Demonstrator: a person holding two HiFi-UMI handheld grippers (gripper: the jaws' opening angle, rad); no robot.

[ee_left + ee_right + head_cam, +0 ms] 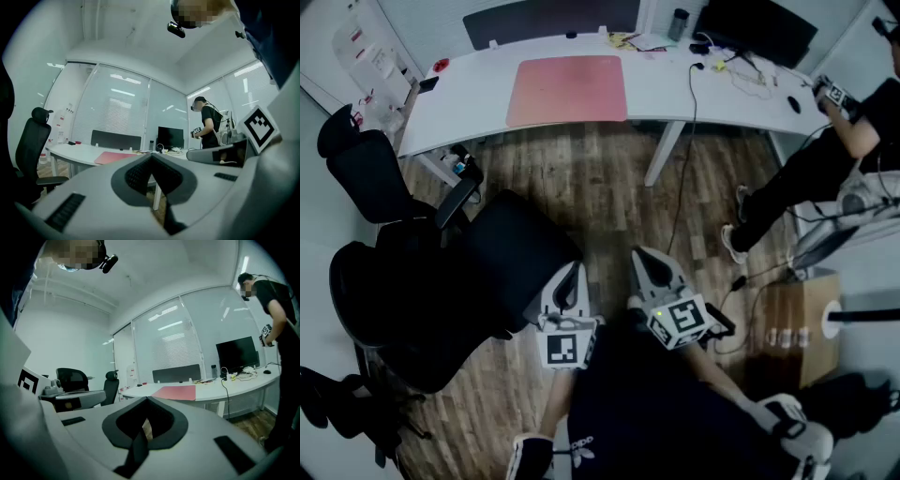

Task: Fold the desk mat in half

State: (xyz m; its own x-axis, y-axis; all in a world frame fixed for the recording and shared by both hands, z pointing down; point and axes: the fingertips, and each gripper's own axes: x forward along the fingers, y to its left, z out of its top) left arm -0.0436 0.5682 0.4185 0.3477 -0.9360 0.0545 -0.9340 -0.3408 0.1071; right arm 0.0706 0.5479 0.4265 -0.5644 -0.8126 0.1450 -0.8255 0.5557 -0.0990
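Nothing of the fold is done yet. The pink desk mat (567,89) lies flat and fully spread on the white tabletop (675,89), with no edge lifted. The left gripper (571,274) and right gripper (648,263) are held close to the person's body, well apart from the tabletop, with wooden floor and a black office chair (441,281) in between. Both pairs of jaws are pressed together on nothing. The approach, the grasp of an edge and the fold itself are all left.

Head view looks steeply down; gripper views, seemingly level, share the distant desk (469,94).
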